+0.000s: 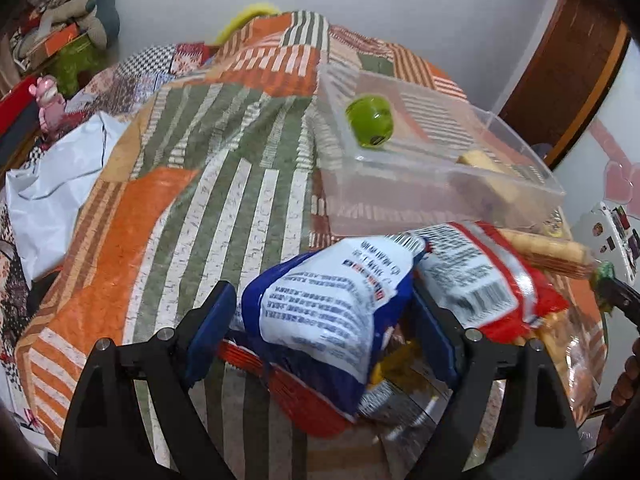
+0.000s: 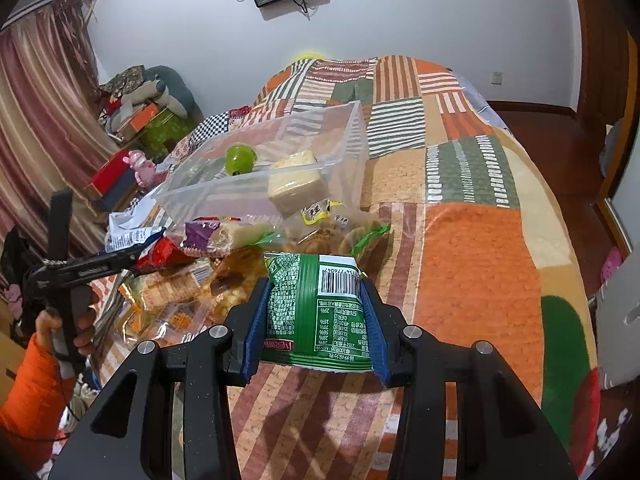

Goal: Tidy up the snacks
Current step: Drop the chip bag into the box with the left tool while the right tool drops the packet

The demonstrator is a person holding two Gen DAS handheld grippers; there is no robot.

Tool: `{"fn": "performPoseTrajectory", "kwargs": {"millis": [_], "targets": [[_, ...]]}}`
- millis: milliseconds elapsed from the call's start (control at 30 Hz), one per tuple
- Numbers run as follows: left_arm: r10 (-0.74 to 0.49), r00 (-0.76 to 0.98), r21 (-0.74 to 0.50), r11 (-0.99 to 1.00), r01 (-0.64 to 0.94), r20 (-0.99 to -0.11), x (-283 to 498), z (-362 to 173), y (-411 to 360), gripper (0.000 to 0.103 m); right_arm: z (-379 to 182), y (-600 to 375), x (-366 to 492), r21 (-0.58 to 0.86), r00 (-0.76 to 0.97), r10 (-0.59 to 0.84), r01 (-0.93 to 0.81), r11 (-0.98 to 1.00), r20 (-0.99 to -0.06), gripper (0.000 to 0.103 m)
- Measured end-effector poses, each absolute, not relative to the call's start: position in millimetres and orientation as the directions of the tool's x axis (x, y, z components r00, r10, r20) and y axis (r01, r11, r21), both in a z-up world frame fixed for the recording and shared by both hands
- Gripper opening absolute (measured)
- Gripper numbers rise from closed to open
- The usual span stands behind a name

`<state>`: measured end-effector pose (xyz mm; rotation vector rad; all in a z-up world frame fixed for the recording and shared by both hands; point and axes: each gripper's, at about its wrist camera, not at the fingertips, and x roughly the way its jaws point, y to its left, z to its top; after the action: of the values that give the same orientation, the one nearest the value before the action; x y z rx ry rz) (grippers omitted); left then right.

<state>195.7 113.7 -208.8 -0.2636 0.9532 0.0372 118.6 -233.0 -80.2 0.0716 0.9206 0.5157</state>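
My left gripper (image 1: 320, 320) is shut on a blue and white snack bag (image 1: 328, 304), held above the bed, with a red and white bag (image 1: 480, 276) just to its right. My right gripper (image 2: 316, 320) is shut on a green snack bag (image 2: 320, 308). A clear plastic bin (image 1: 500, 178) lies ahead on the bed; it also shows in the right wrist view (image 2: 188, 188). In it are a green round thing (image 1: 370, 126) and a pale yellow block (image 2: 294, 178). Several loose snack packs (image 2: 224, 236) lie in a pile in front of the bin.
The bed carries an orange, green and white patchwork cover (image 1: 180, 208). A white plastic bag (image 1: 52, 184) lies at its left edge. Cluttered boxes and cushions (image 2: 144, 100) stand by the curtain. The left gripper's handle and hand (image 2: 68, 280) show in the right wrist view.
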Motion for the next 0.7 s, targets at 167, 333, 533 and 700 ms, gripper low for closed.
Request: {"fn": "performPoseTrajectory", "kwargs": {"millis": [167, 333, 533, 700], "targets": [[-0.107, 0.597, -0.241, 0.959, -0.149, -0.795, 193, -208, 118, 0.069, -77, -233, 121, 0.271, 0.504, 0.450, -0.391, 0.880, -0.737, 0.040], [-0.097, 0.620, -0.242, 0.958, -0.155, -0.779, 176, -195, 120, 0.066, -66, -229, 126, 0.260, 0.526, 0.459, -0.409, 0.875, -0.716, 0.040], [-0.078, 0.667, -0.243, 0.957, -0.159, -0.741, 162, -164, 126, 0.065, -47, -219, 136, 0.235, 0.562, 0.471, -0.441, 0.866, -0.680, 0.040], [-0.072, 0.709, -0.237, 0.962, -0.136, -0.702, 158, -135, 122, 0.065, -36, -210, 145, 0.215, 0.584, 0.480, -0.465, 0.859, -0.655, 0.040]]}}
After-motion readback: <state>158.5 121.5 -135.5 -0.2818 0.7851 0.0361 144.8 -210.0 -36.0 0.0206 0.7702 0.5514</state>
